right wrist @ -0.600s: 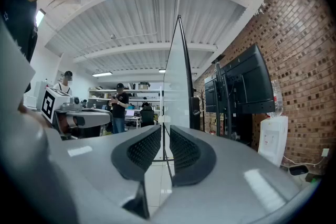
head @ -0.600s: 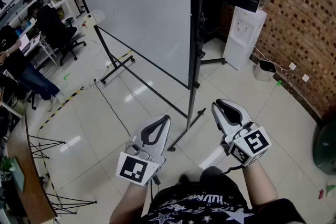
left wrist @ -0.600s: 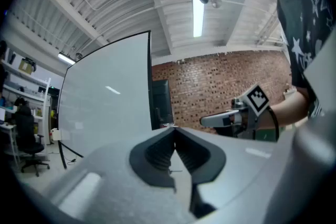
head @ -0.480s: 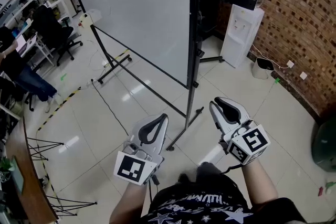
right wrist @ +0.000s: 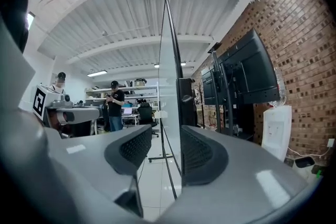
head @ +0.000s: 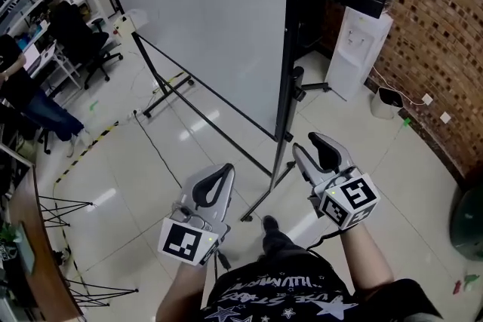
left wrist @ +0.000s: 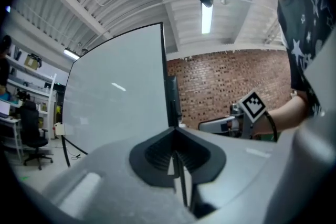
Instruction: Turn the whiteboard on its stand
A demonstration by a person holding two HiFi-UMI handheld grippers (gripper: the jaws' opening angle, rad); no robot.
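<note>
Ahead of right gripper [head: 309, 148], jaws parted, whiteboard [head: 204, 11] edge-on; left gripper [head: 222, 171] jaws together.

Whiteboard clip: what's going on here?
A person stands at the side edge of the whiteboard on its stand, a gripper in each hand. The right gripper has its jaws apart, lined up with the board's edge but not gripping it. The left gripper is shut and empty.

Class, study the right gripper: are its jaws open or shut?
Open. The right gripper has its pads standing apart with clear space between them; the whiteboard shows edge-on through the gap, farther off and ungripped.
</note>
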